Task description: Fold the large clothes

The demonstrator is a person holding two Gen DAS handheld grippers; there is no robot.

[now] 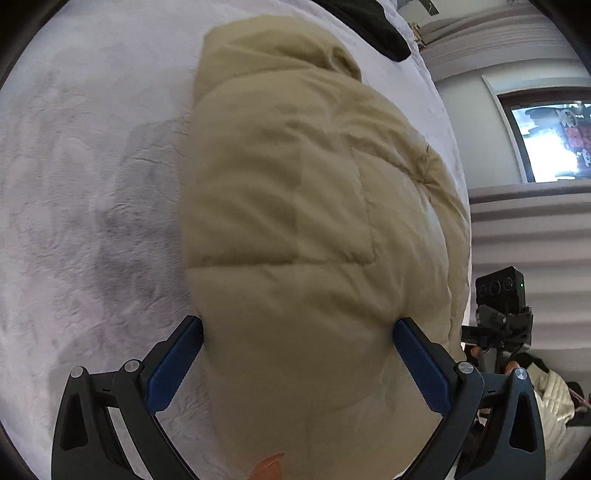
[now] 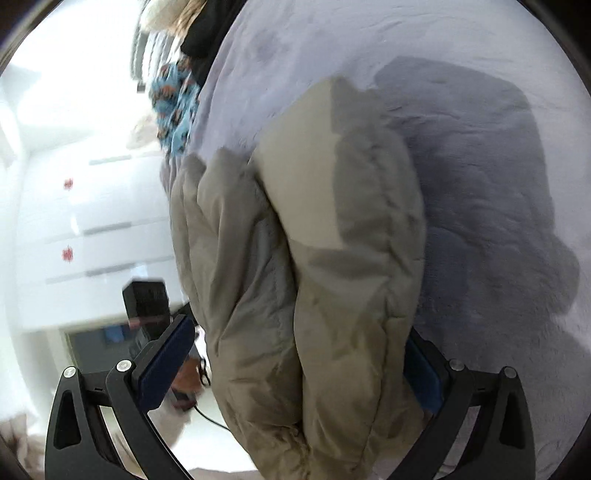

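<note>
A beige puffer jacket (image 1: 314, 206) with a hood lies bunched on a pale plush bed cover (image 1: 92, 184). My left gripper (image 1: 299, 328) is wide open, its blue pads on either side of the jacket's near end; the fabric fills the gap between them. In the right wrist view the jacket (image 2: 332, 258) hangs in thick folds between the fingers of my right gripper (image 2: 295, 332), which is also wide open, the right pad partly hidden by fabric. The jacket casts a shadow on the cover (image 2: 498, 184).
A black garment (image 1: 380, 33) lies at the far bed edge. The other gripper (image 1: 502, 310) shows at the right, beyond the bed edge. A blue patterned cloth (image 2: 173, 107) hangs off the bed. White drawers (image 2: 92, 229) stand at the left.
</note>
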